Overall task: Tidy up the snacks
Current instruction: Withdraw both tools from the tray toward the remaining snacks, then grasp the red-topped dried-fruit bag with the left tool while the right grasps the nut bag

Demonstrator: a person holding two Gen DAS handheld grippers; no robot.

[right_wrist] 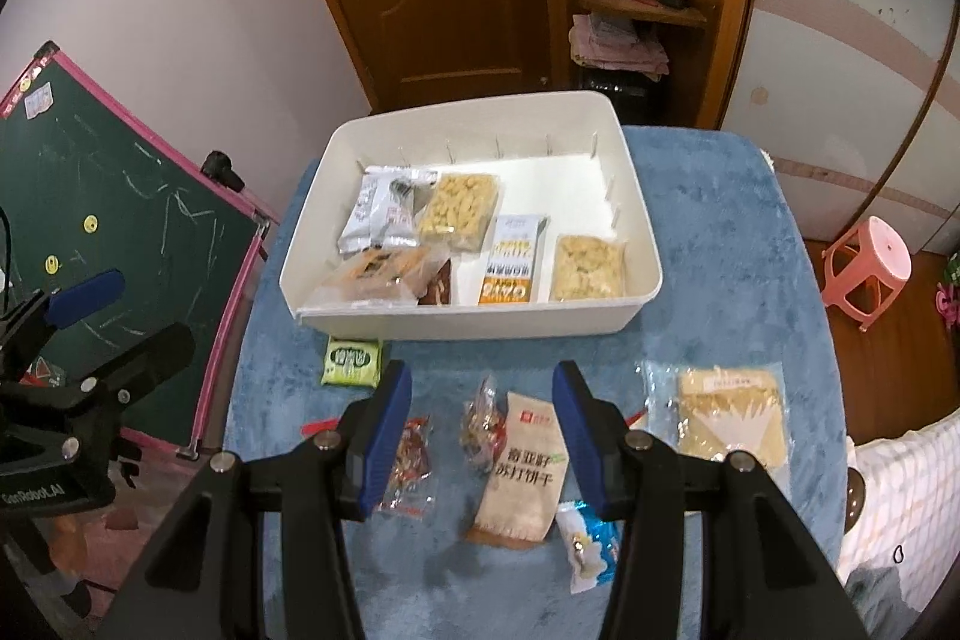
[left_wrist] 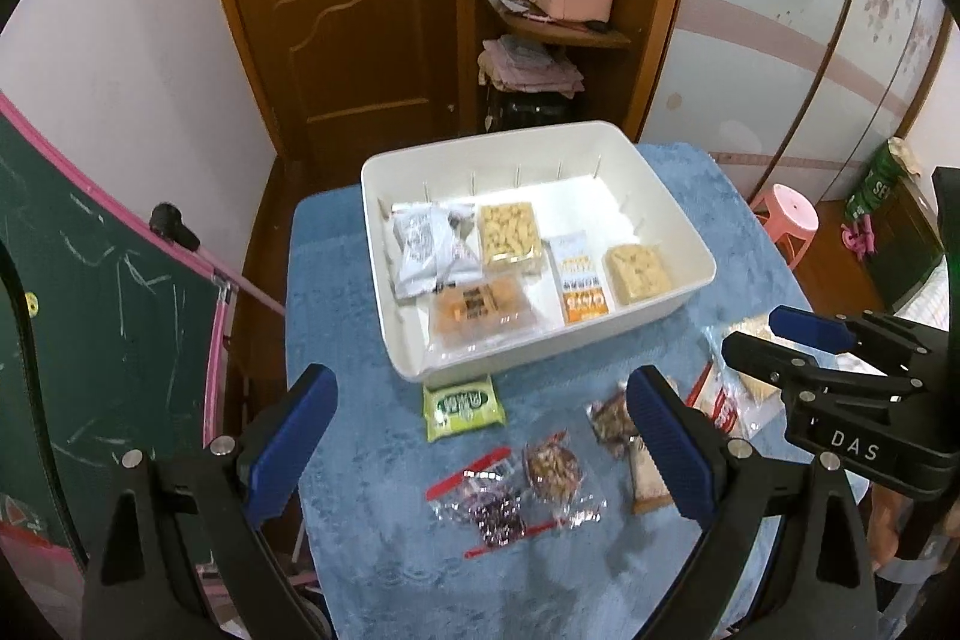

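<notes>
The worktop (right_wrist: 720, 232), covered in blue cloth, carries a white bin (right_wrist: 600, 322) at its far middle. Inside the bin lie a silver packet (right_wrist: 378, 214) at far left, a tray of pale puffs (right_wrist: 459, 208) beside it, an orange-labelled packet (right_wrist: 510, 262), a second pale tray (right_wrist: 588, 268) at right, and an orange biscuit pack (right_wrist: 372, 274) at the near left corner.

Loose snacks rest on the cloth near the bin: a green packet (right_wrist: 351, 361) just by its near left corner, small clear packets of nuts (right_wrist: 411, 460), a beige cracker bag (right_wrist: 522, 472), a blue-and-white wrapper (right_wrist: 585, 544), and a flat clear bag of yellow sheets (right_wrist: 729, 412) at right.

The right tool (right_wrist: 483, 436) hangs above the cracker bag, its jaws spread on either side with nothing gripped. The left tool (left_wrist: 480, 436) hangs over the nut packets (left_wrist: 516, 490) at the near left, its jaws spread wide and empty.
</notes>
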